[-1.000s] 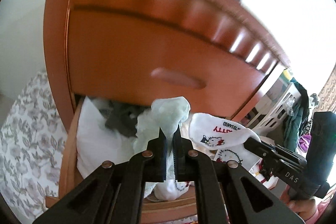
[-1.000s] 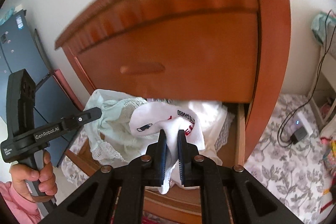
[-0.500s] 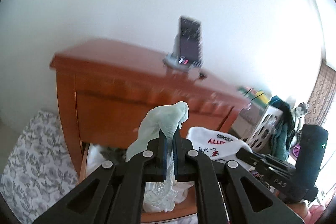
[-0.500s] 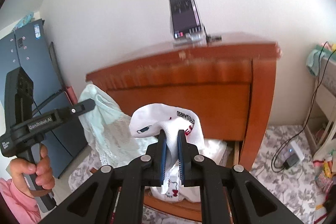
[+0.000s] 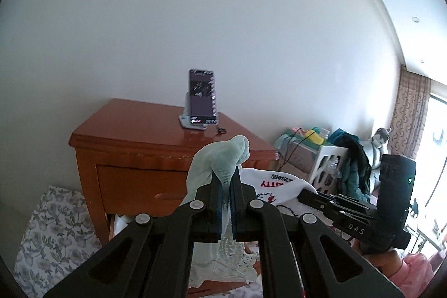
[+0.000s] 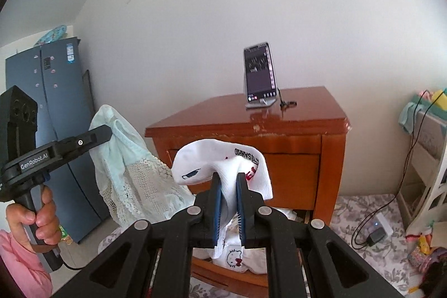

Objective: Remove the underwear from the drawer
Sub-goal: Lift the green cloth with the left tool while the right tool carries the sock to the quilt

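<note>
1. Here, the left gripper (image 5: 226, 178) pinches a pale mint underwear (image 5: 220, 158) of soft knit with a lacy white trim; the cloth bunches above the fingertips and hangs down below them, clear of the drawer.
2. The right gripper (image 6: 228, 180) is clamped on a white underwear (image 6: 220, 161) of smooth cotton, which folds over the fingertips at 12 o'clock and droops toward the open drawer (image 6: 223, 274) at 6 o'clock; its lower end hangs in front of white cloth lying in the drawer.
3. The white piece carries a cartoon cat face with a red bow and reversed black lettering on its band; red letters "TTY" show in the left wrist view.
4. In the right wrist view, the left tool's side reads "GenRobot.AI"; in the left wrist view, the right tool reads "DAS".
5. The glossy reddish wooden nightstand (image 6: 293, 136) has a chipped top edge, and a phone (image 6: 259, 71) stands on a small stand on top.
6. A hand (image 6: 42, 214) with a pink sleeve wraps the left tool's handle at 9 o'clock, tool angled upward.
</note>
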Tool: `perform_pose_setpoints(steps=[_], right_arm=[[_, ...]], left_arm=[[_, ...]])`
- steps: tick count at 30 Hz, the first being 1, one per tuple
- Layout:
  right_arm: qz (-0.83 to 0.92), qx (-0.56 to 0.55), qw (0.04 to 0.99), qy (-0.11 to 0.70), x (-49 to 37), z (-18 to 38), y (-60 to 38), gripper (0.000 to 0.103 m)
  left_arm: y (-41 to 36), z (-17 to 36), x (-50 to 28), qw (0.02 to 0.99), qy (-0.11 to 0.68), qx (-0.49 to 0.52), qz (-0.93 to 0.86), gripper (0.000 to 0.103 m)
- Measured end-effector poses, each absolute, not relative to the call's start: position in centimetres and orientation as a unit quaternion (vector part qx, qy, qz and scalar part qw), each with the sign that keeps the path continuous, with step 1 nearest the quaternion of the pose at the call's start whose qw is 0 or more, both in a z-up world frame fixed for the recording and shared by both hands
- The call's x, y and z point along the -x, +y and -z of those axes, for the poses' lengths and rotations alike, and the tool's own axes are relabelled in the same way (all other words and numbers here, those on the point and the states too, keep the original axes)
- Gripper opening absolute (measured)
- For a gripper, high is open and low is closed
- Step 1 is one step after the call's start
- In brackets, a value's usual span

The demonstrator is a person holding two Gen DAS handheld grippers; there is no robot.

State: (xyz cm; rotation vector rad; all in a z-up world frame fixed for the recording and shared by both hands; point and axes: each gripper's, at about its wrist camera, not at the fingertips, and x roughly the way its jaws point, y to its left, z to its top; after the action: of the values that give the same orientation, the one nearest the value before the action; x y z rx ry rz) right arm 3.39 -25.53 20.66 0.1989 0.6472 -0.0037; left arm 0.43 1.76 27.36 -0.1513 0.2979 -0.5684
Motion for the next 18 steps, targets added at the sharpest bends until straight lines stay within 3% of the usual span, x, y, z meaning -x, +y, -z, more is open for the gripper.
perform_pose_setpoints(steps=[18], right_arm=[[-0.050, -0.070, 0.954, 0.289, 7.0, -25.9, -24.0, 0.011]], left_arm=[[1.6, -29.4, 13.6, 0.938, 0.098, -0.017, 0.333, 0.005]])
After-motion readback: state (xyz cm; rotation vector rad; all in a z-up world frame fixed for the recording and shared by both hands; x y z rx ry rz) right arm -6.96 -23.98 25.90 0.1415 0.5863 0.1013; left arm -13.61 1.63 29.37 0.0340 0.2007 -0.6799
